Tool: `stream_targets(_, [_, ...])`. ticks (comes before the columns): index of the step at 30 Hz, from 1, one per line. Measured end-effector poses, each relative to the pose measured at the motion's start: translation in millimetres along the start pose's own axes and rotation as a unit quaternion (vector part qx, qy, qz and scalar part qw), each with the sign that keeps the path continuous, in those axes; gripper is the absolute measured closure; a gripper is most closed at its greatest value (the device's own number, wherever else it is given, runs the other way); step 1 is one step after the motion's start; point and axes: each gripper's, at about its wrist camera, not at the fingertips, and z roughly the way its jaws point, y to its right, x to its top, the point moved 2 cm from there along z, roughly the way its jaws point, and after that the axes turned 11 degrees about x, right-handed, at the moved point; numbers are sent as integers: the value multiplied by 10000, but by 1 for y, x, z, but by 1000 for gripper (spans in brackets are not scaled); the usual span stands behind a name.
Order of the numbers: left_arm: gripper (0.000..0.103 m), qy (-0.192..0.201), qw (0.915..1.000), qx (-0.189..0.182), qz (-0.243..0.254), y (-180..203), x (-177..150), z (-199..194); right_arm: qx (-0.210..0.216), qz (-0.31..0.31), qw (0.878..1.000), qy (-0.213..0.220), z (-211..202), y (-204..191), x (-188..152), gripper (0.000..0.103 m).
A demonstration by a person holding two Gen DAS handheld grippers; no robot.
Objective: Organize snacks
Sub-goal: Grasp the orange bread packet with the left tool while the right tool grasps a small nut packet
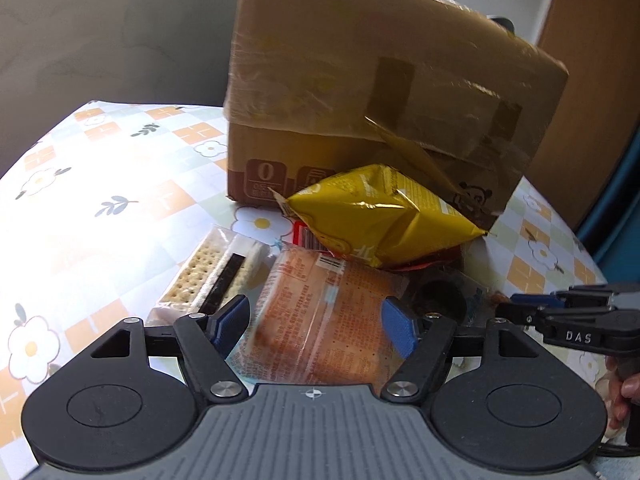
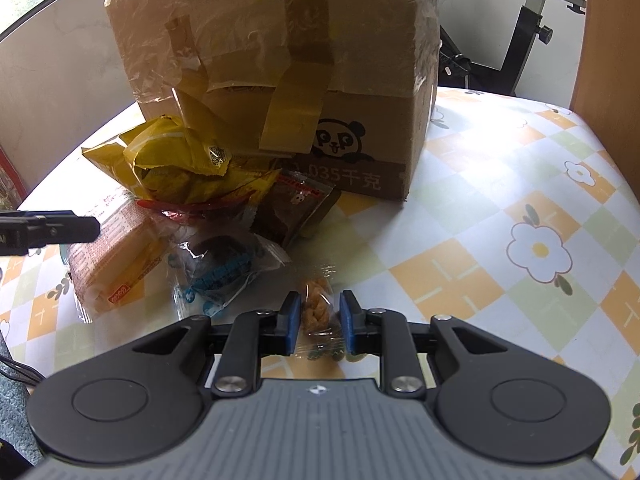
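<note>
A heap of snacks lies on the flowered tablecloth (image 2: 500, 200) in front of a taped cardboard box (image 2: 280, 60). My left gripper (image 1: 316, 324) stands open and wide, its blue pads on either side of an orange bread packet (image 1: 320, 304), with a gap showing at the left pad. My right gripper (image 2: 320, 320) is shut on a small clear packet of orange snack pieces (image 2: 316, 310). A crumpled yellow bag (image 1: 380, 216) lies on top of the heap against the box. Beside the bread packet are a cracker pack (image 1: 204, 272) and a clear packet with a dark cookie (image 2: 224, 264).
A brown snack packet (image 2: 296, 208) leans near the box's front corner. In the left wrist view the box (image 1: 360, 80) rises just behind the heap. Open tablecloth stretches to the right of the box. A black exercise machine (image 2: 520, 32) stands beyond the table.
</note>
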Motion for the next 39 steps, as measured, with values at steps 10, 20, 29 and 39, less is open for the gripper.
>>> stream_targets(10, [14,-17,9990,55,448,17,-1,18,69,27,10000,42,-1,1,-1,80])
stream_targets(20, [27,33,9976,211,662,25,-7,24,78,23,9999,67,-1,1,-2,80])
stream_targets(29, [28,266,9996,35,20,2,-7,3,37,-7,10000,32,-1,0,-1,80])
stream_targets(39, [28,418,9990,102,-128,-8,-3,-13,11,9,9997,224,-13,1,2,81])
